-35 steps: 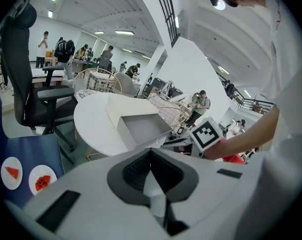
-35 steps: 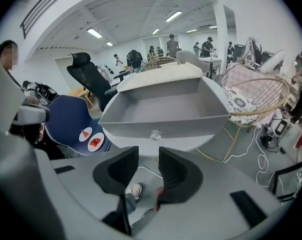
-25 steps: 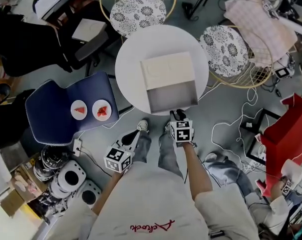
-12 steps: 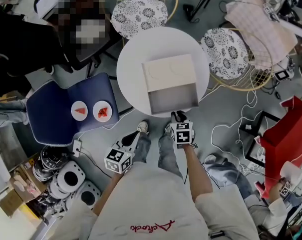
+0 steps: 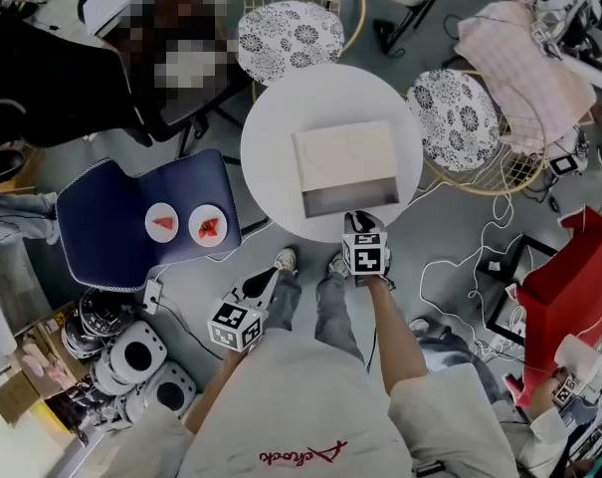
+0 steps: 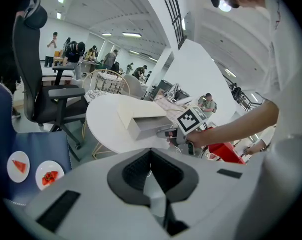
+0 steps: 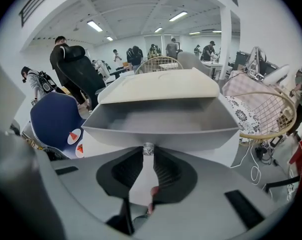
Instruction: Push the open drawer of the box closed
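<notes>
A white box (image 5: pixel 345 150) lies on a round white table (image 5: pixel 281 137), and its grey drawer (image 5: pixel 348 199) sticks out a short way toward me. My right gripper (image 5: pixel 358 217) is at the middle of the drawer front. In the right gripper view the drawer (image 7: pixel 160 126) is empty, and its small metal knob (image 7: pixel 148 148) sits pinched between my fingertips. My left gripper (image 5: pixel 266 279) hangs low beside my legs, off the table, shut on nothing. In the left gripper view the box (image 6: pixel 141 113) and the right gripper (image 6: pixel 171 133) show ahead of it.
A blue chair (image 5: pixel 101 237) with two plates of red food (image 5: pixel 162 223) stands left of the table. Two patterned stools (image 5: pixel 290 34) (image 5: pixel 456 118) stand behind and to the right. A red bin (image 5: pixel 569 287) and loose cables (image 5: pixel 460 257) lie on the floor at the right.
The drawer has slid well into the box, so its open part is much shorter. My right gripper moved forward with it; the left gripper stayed low.
</notes>
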